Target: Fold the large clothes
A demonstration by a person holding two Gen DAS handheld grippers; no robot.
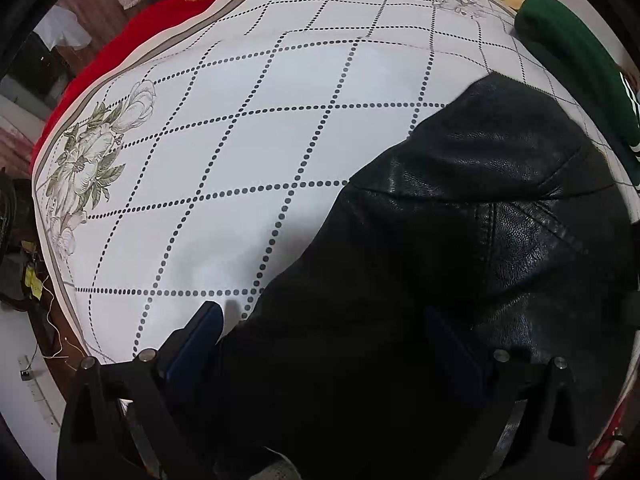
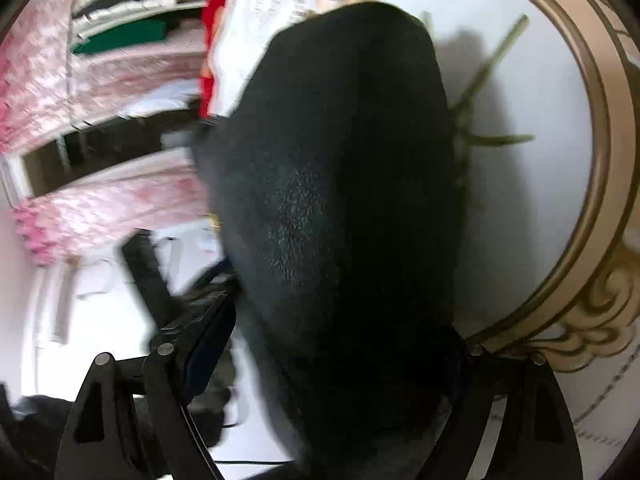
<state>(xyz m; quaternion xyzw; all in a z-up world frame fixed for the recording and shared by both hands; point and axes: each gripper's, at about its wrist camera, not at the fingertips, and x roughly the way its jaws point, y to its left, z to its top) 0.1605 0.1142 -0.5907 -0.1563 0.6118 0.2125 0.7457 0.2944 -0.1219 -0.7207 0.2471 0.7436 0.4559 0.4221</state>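
Black leather jacket [image 1: 460, 240] lies on patterned cloth [image 1: 240, 140].

black leather jacket [image 1: 460, 240] covers the left gripper's right finger, runs off bottom edge. Right wrist view motion-blurred; green garment [image 1: 576, 64] cut off at right edge.

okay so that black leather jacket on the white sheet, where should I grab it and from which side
Grip the black leather jacket at its outer edge where it lies against the white dotted sheet, coming in low from the bare sheet side. That edge is a thin, free flap; the middle is broad, smooth leather with nothing to pinch.
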